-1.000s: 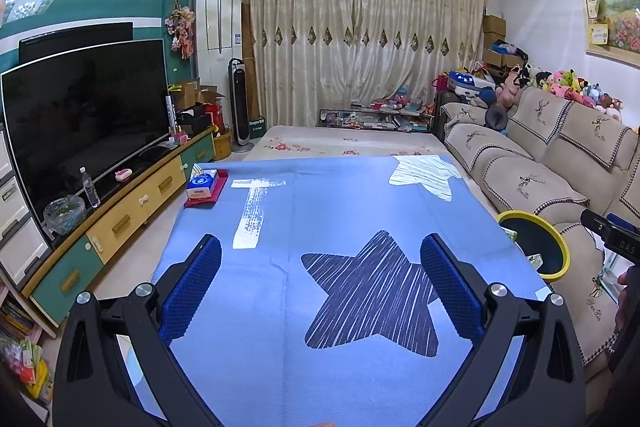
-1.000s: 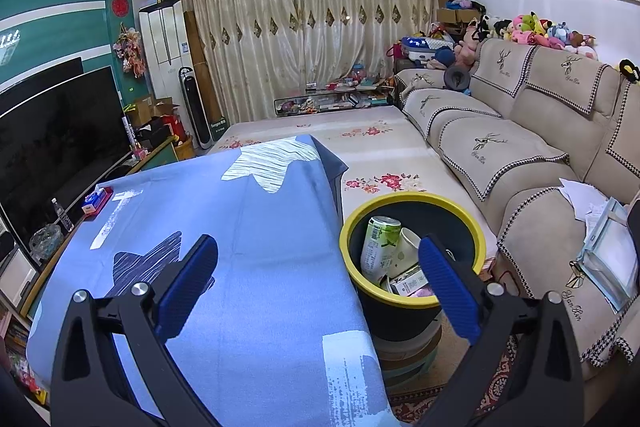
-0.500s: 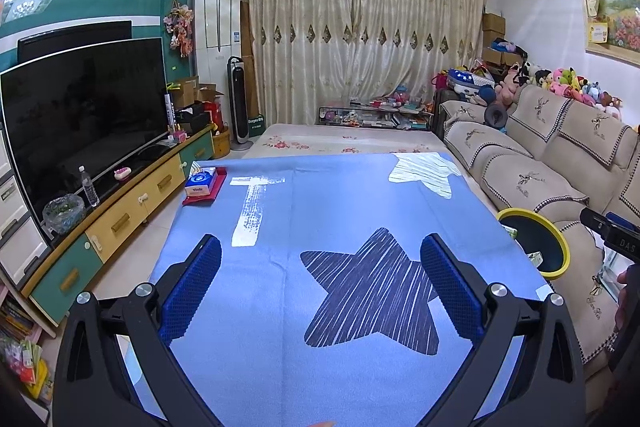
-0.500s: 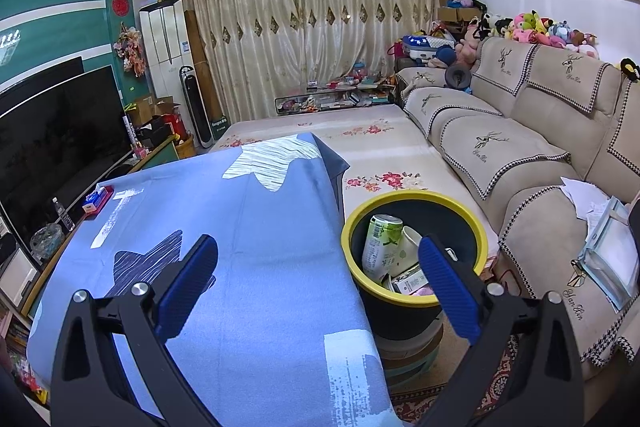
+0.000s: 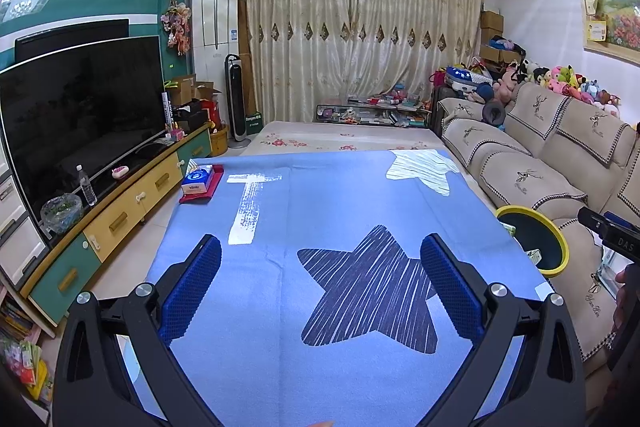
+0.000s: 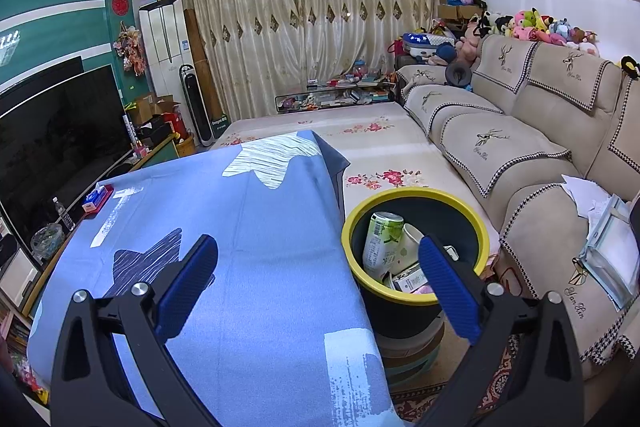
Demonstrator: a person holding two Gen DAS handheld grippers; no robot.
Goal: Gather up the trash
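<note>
The left tool is held wide open and empty above a blue, star-printed tabletop. A tissue box is seen at the far left corner, and a yellow-rimmed bin beside the right edge.

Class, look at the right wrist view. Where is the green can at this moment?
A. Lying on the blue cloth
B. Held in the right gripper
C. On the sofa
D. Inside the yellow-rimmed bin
D. The green can stands tilted inside the bin among other trash, and the right gripper is open and holds nothing.
</note>
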